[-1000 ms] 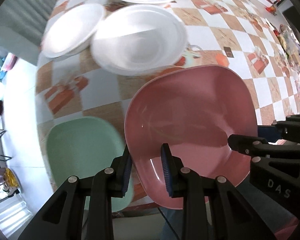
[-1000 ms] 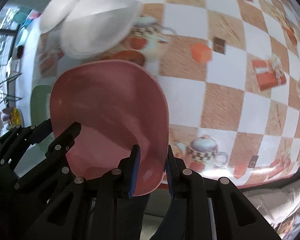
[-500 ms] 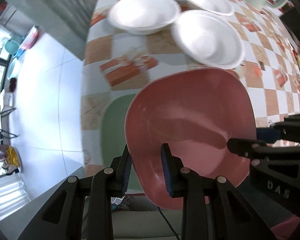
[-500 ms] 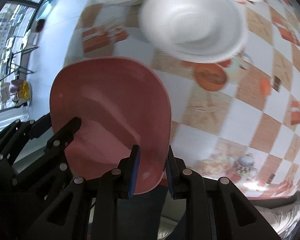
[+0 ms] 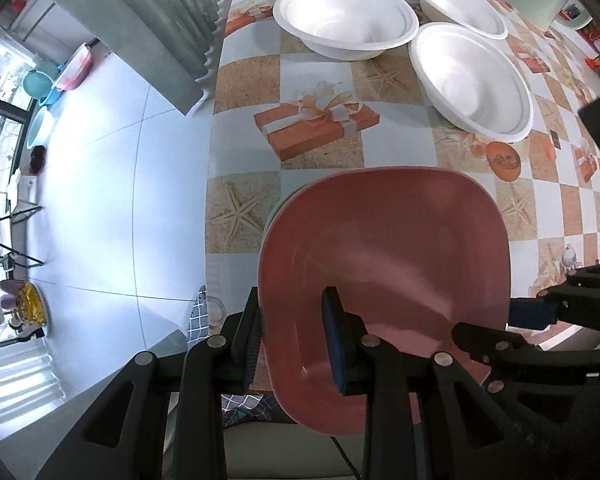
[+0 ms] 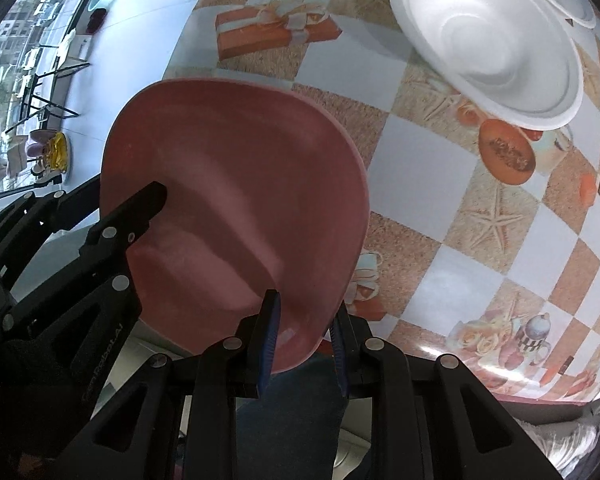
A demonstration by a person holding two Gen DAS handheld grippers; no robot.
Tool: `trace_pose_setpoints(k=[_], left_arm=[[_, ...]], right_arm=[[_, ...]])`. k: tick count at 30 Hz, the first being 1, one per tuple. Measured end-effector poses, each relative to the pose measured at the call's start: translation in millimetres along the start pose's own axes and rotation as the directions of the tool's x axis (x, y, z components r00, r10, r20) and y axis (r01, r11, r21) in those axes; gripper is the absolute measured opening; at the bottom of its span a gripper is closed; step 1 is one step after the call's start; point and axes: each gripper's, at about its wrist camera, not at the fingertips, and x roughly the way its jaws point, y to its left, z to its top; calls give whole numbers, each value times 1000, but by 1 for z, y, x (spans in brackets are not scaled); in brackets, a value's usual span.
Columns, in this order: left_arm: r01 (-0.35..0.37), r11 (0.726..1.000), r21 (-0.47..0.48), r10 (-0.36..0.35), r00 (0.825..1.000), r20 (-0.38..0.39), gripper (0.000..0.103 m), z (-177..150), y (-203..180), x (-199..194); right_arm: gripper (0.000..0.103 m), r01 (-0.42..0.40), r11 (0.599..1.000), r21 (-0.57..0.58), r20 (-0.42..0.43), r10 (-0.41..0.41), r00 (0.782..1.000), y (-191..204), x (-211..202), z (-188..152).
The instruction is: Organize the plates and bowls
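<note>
While the left gripper [image 5: 292, 340] and right gripper [image 6: 305, 338] both pinch the pink plate's [image 5: 384, 272] near rim, keep it level. It hangs over the table's [image 5: 244, 152] near edge, nearer than the white bowls [image 5: 470, 80]; lower both sides together.

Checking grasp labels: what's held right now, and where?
Pink plate, pinched at its near rim by both grippers: left gripper, right gripper.

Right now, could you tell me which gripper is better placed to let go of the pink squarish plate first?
Probably the right gripper: it pinches only a corner rim of the pink squarish plate, while the left gripper clamps further onto its side.
</note>
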Motion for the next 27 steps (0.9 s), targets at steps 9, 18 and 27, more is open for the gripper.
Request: trace_pose_setpoints(k=[9, 18, 27], left_arm=[[-6, 1000, 10, 6, 1000, 3, 30, 1, -1, 4], [-7, 1000, -2, 7, 999, 42, 64, -7, -10, -2], [83, 988, -129, -75, 995, 72, 87, -1, 13, -12]], right_arm=[[27, -13, 1000, 27, -11, 13, 1000, -23, 2, -8], [30, -23, 999, 32, 15, 22, 1000, -46, -12, -10], [95, -39, 987, 153, 104, 23, 994, -111, -47, -24]])
